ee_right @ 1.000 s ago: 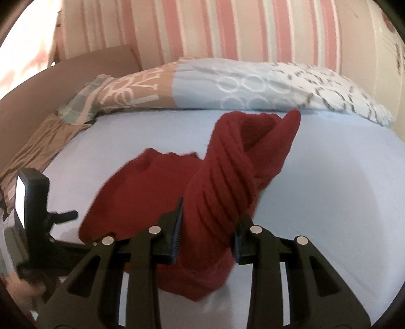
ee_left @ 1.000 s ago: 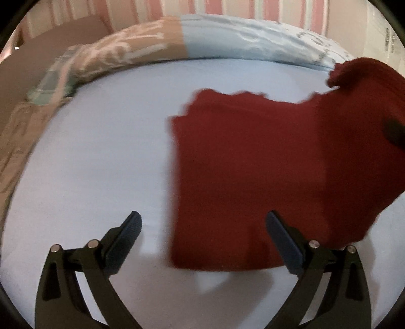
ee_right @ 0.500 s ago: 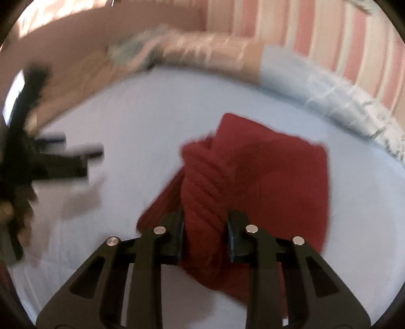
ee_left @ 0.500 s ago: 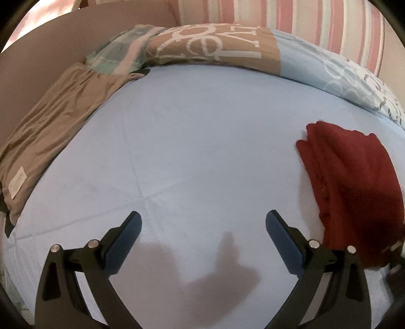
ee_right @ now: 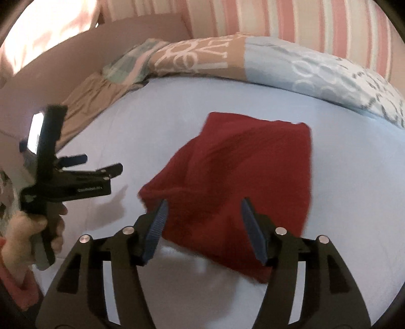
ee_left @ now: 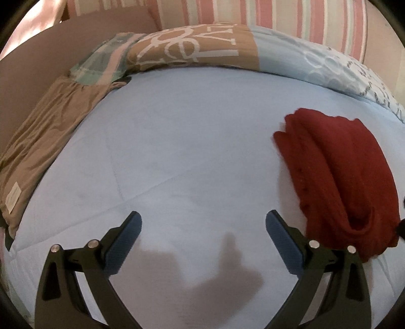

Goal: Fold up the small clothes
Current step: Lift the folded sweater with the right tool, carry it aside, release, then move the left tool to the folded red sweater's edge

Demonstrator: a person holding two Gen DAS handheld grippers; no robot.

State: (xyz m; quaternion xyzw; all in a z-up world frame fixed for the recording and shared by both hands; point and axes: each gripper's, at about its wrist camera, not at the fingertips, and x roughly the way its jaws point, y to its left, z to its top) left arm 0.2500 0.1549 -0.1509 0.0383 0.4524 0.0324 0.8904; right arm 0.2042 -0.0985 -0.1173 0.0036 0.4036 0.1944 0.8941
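A dark red knit garment (ee_right: 238,177) lies folded into a rough rectangle on the light blue bed sheet (ee_right: 152,121). My right gripper (ee_right: 203,215) is open just above the garment's near edge, holding nothing. In the left wrist view the same garment (ee_left: 336,172) lies at the right. My left gripper (ee_left: 202,227) is open and empty over bare sheet, left of the garment. The left gripper also shows in the right wrist view (ee_right: 98,165), held in a hand at the left.
A patterned duvet (ee_left: 197,48) is bunched along the far side of the bed. A brown cloth (ee_left: 43,141) lies along the left edge by a brown headboard (ee_left: 76,38). A striped wall (ee_right: 278,17) stands behind.
My right gripper has opened and let go of the red garment, which now lies folded flat. My left gripper has moved away to the left of it, still open.
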